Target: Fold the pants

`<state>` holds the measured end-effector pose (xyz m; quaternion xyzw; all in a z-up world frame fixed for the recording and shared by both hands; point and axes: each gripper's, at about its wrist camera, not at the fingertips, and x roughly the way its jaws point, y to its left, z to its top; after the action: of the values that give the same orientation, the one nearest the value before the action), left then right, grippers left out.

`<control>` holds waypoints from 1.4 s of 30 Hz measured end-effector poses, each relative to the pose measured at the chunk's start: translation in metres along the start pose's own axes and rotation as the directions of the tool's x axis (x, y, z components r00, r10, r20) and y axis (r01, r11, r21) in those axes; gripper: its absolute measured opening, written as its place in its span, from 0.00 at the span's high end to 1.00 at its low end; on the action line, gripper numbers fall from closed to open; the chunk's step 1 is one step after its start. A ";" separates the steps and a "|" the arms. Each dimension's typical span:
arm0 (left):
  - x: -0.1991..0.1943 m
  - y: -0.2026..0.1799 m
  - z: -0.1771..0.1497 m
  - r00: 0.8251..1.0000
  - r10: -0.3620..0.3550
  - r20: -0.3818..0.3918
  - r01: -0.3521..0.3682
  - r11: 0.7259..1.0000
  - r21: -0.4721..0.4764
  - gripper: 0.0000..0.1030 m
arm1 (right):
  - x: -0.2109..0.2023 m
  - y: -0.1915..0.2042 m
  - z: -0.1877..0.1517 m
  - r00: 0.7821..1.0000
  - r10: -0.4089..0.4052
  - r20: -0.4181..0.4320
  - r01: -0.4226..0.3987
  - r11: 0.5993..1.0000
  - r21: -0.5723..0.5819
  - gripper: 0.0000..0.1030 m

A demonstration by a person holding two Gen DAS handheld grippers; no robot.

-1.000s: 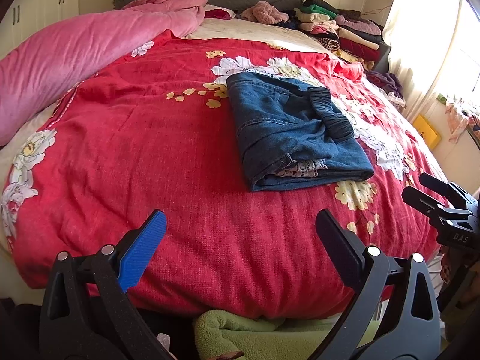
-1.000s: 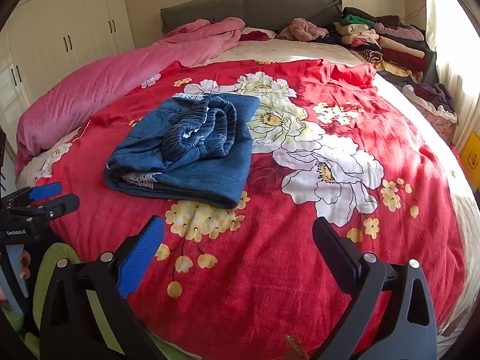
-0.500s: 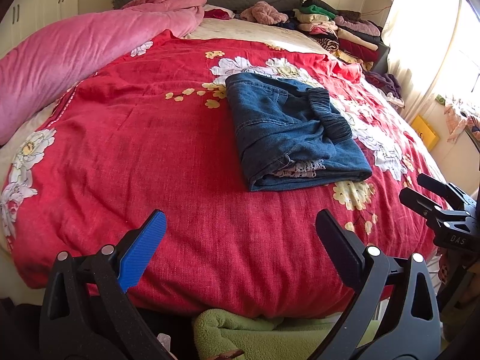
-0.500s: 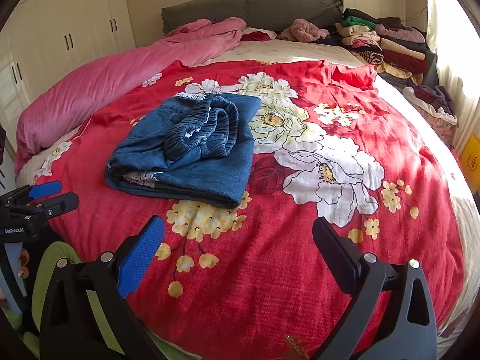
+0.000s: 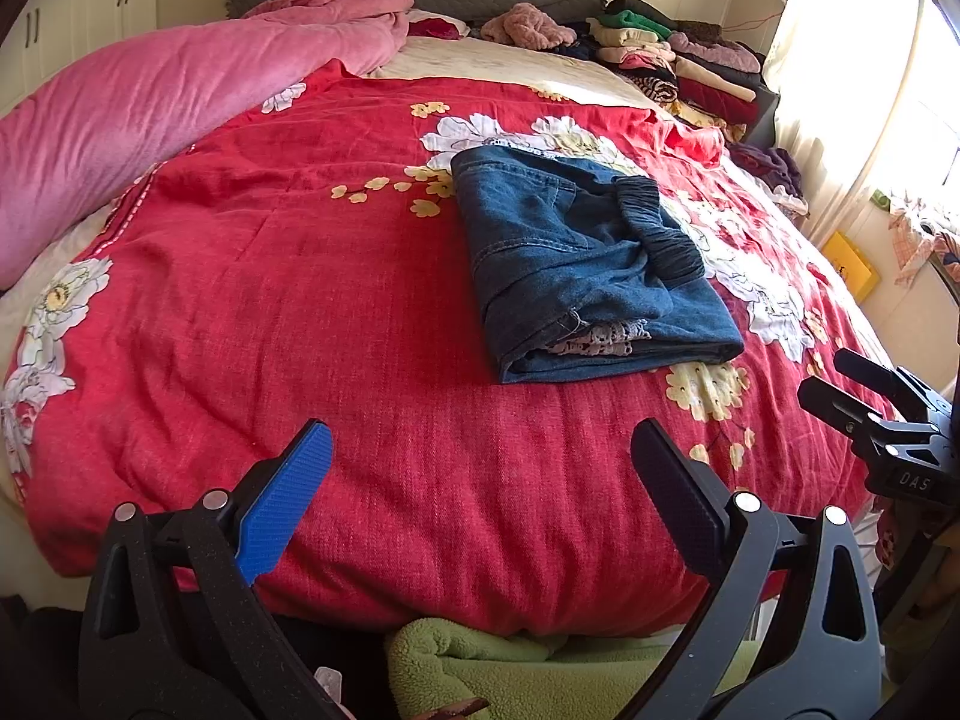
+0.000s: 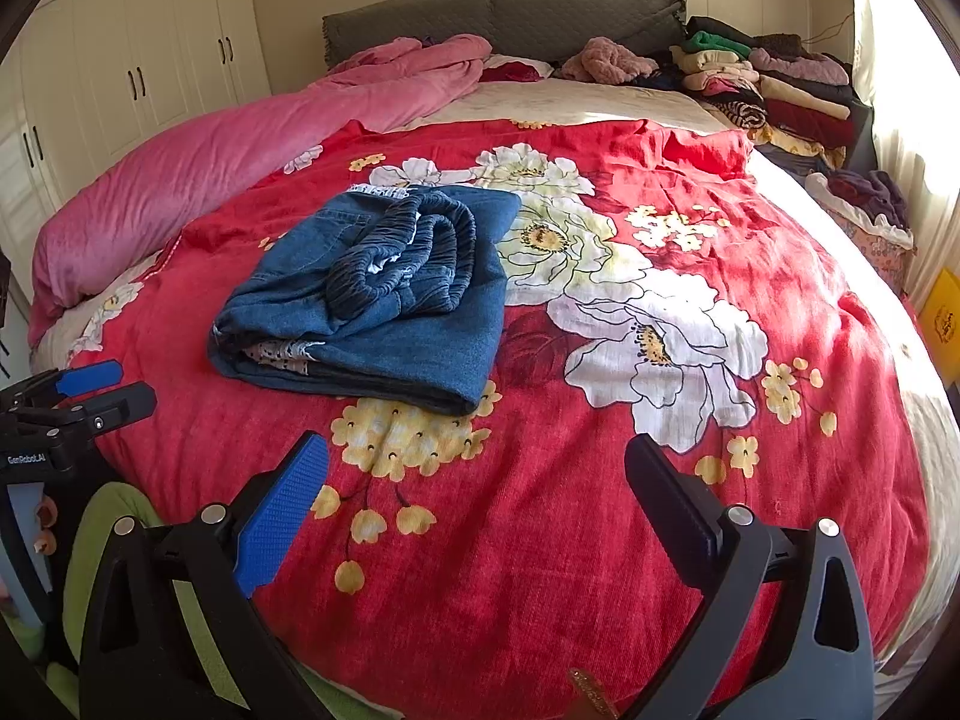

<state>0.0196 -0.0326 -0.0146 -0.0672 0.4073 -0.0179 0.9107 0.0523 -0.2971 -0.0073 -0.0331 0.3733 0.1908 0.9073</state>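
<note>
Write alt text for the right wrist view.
Folded blue jeans lie on a red floral bedspread, beyond the open, empty right gripper. The left gripper shows at the left edge; a clothes pile sits far right.

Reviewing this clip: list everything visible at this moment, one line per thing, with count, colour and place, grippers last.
jeans: one, blue denim, folded, lying on the bedspread.
bedspread: one, red with white and yellow flowers, covering the bed.
duvet: one, pink, bunched along the bed's left edge.
headboard: one, grey, at the far end.
clothes pile: one, mixed colours, far right corner.
wardrobe: one, cream, left wall.
green fabric: one, below the near bed edge.
left gripper: open, empty.
right gripper: open, empty.
</note>
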 end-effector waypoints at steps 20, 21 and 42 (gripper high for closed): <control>0.000 0.000 0.000 1.000 0.002 0.000 -0.002 1.000 -0.001 0.09 | 0.000 -0.003 -0.001 1.000 -0.007 -0.004 0.007 1.000 0.004 0.04; 0.000 0.000 0.000 1.000 0.002 -0.001 -0.002 1.000 -0.001 0.09 | 0.000 -0.004 -0.001 1.000 -0.008 -0.003 0.009 1.000 0.004 0.04; 0.004 0.003 -0.001 0.999 0.027 -0.028 -0.028 1.000 -0.009 0.09 | -0.001 -0.017 0.001 0.999 -0.054 -0.005 0.054 0.998 0.013 0.04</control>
<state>0.0214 -0.0299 -0.0184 -0.0655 0.4208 -0.0045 0.9048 0.0581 -0.3128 -0.0073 -0.0377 0.3755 0.1637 0.9115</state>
